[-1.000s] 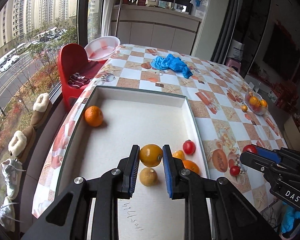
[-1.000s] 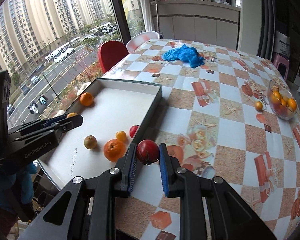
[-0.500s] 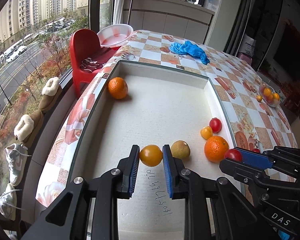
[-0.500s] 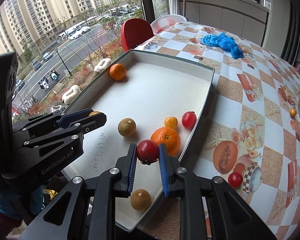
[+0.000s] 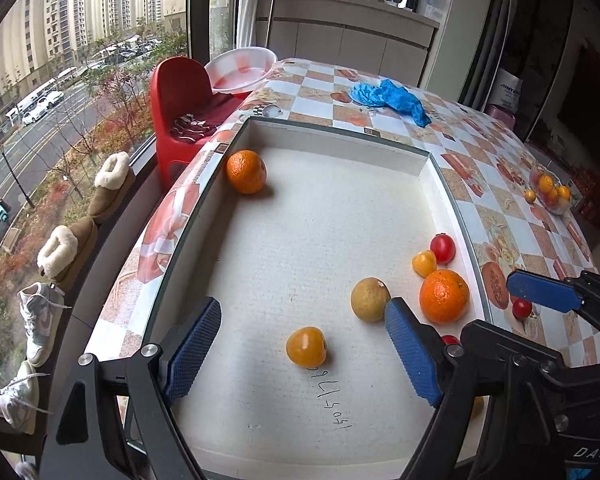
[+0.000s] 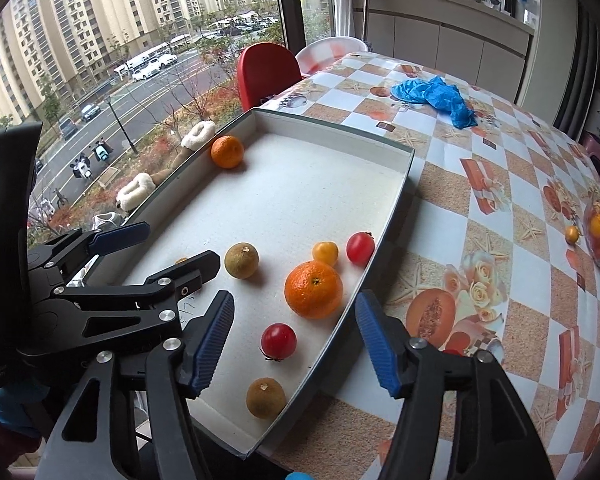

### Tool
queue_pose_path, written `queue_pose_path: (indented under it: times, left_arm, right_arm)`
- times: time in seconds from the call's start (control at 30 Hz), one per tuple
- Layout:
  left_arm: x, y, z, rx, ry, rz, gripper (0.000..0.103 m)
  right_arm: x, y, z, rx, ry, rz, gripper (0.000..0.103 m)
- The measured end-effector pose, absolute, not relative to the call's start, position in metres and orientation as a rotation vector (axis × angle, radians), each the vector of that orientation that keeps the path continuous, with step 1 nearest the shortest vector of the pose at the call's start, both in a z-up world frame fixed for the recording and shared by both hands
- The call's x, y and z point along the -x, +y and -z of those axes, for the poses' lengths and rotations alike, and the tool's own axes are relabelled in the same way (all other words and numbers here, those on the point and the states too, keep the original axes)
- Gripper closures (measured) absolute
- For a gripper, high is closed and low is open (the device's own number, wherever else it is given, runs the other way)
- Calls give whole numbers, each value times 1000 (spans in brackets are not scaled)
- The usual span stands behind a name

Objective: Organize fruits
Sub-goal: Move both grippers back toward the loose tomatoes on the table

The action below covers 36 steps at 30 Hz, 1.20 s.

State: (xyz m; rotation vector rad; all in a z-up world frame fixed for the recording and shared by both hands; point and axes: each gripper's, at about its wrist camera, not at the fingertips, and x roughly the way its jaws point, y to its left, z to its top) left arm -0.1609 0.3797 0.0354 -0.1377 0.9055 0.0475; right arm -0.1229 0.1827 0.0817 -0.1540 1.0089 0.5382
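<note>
Left wrist view: the left gripper (image 5: pixel 302 350) stands with fingers (image 5: pixel 192 346) spread wide, gripping nothing. A yellow-orange fruit (image 5: pixel 306 347) lies on the tray (image 5: pixel 332 136) floor between them, touching neither. A brown fruit (image 5: pixel 370 299) sits just beside the right-hand finger. A large orange (image 5: pixel 444 296), a small yellow fruit (image 5: pixel 424 262) and a red tomato (image 5: pixel 443 248) cluster near the tray's right wall; another orange (image 5: pixel 246 171) rests in the far left corner.

Right wrist view: the right gripper (image 6: pixel 296 340) is likewise wide open and empty. A red tomato (image 6: pixel 278 341) lies on the tray floor between its fingers (image 6: pixel 214 338), clear of both. A second brown fruit (image 6: pixel 265 397) sits at the near corner. The tray rests on the table (image 6: pixel 480 208).
</note>
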Motion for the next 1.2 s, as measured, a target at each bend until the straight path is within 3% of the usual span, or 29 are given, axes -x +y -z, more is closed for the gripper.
queue_pose_path:
  times: [0.2,1.2]
  left_arm:
    - [158,372,-40,128,908,-39,18]
    - [111,230,-62,-49,958,142,18]
  right_arm:
    - [114,158,-89,118,986,-480,20]
    - [55,-45,-43,-175,1108,-52,18]
